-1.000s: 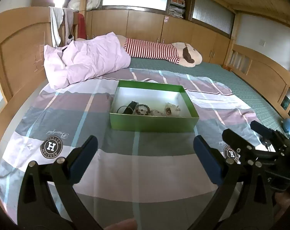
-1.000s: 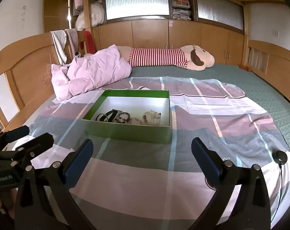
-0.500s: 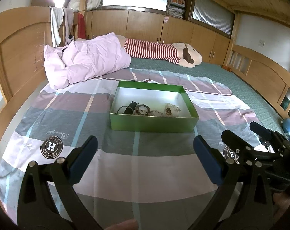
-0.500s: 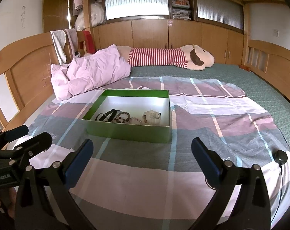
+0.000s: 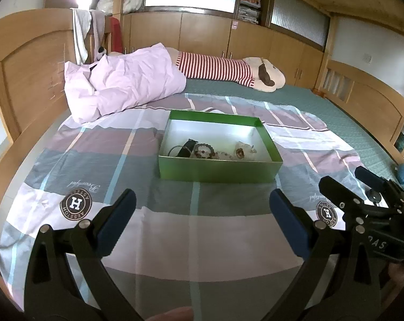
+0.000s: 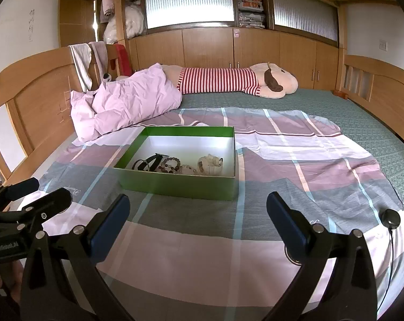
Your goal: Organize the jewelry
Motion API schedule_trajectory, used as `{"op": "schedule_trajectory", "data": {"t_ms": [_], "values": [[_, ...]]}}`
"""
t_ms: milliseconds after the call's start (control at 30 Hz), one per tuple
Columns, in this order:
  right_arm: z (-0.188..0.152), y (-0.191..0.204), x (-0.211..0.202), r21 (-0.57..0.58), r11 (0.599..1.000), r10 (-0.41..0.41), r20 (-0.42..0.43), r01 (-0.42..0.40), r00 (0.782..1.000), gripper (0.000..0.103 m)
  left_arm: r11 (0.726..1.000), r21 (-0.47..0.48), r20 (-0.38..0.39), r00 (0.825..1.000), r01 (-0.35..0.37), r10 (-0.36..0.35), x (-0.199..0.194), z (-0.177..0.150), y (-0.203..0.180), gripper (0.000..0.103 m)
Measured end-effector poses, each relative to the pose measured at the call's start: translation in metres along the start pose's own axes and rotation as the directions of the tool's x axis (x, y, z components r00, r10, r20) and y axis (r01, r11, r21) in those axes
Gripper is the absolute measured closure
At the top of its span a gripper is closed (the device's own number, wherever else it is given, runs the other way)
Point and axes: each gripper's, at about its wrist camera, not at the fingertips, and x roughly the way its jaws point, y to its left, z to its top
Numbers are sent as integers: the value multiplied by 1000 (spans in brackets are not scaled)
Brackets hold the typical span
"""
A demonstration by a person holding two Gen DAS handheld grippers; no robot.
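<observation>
A green open box with a white inside sits on the bed; it also shows in the right wrist view. Inside lie a black band, a dark bead bracelet and a pale bracelet piece. In the right wrist view the black band, bead bracelet and pale piece lie near the box's front wall. My left gripper is open and empty, short of the box. My right gripper is open and empty, also short of it.
A plaid sheet covers the bed. A pink duvet and a striped plush toy lie at the back. Wooden bed frame on the left. A black round puck on a cable lies at right.
Both views have shifted only slightly; the box sits a touch further. Both grippers stay open and empty.
</observation>
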Motion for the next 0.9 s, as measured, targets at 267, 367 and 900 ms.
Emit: {"op": "schedule_trajectory", "data": {"t_ms": [267,367,900], "values": [[0,-1,0,0,1000,0,-1,0,1000,3,1000,8,-3,1000,-2,2,0,-1,-1,4],[1,-2,0,1,1000,0,1,0,1000,3,1000,10,-4,1000,0,0,1,-2,-1,4],[1,-2,-1,2,1000,1,0,-1,1000,3,1000,12,-7,1000,2,-2,2,-2,-2,4]]}}
